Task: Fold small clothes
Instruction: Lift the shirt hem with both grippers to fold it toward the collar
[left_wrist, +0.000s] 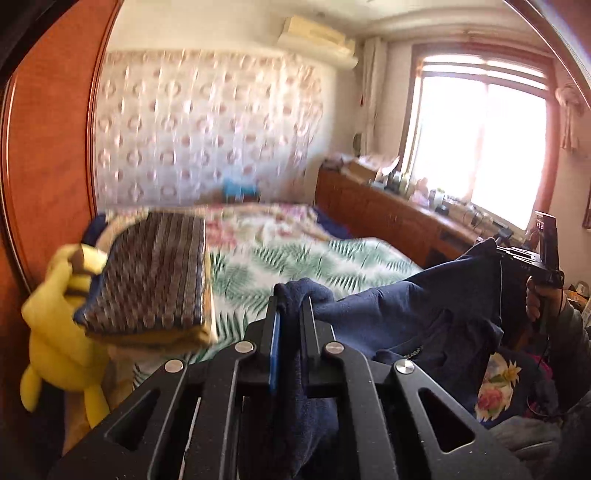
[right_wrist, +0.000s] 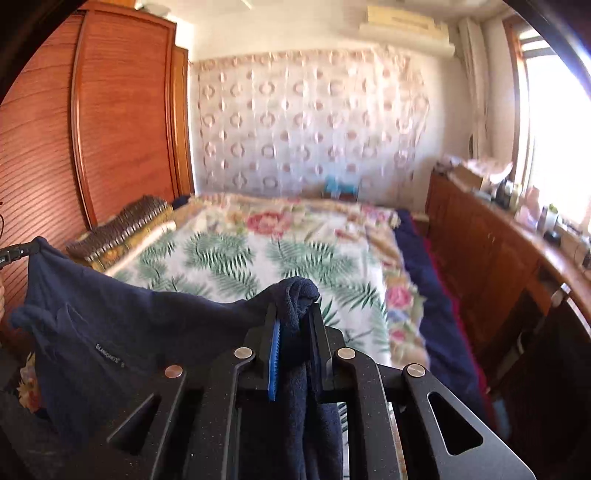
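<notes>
Bedroom, floral bed (right_wrist: 258, 251) | both jaws clamp navy garment (right_wrist: 110, 317), held aloft

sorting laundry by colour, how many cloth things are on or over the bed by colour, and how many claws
navy garment held up: 1
brown striped folded cloth: 1
yellow plush toy: 1
floral bedspread: 1
claws, left claw and right claw, both shut on the navy garment: 2
total: 6
</notes>
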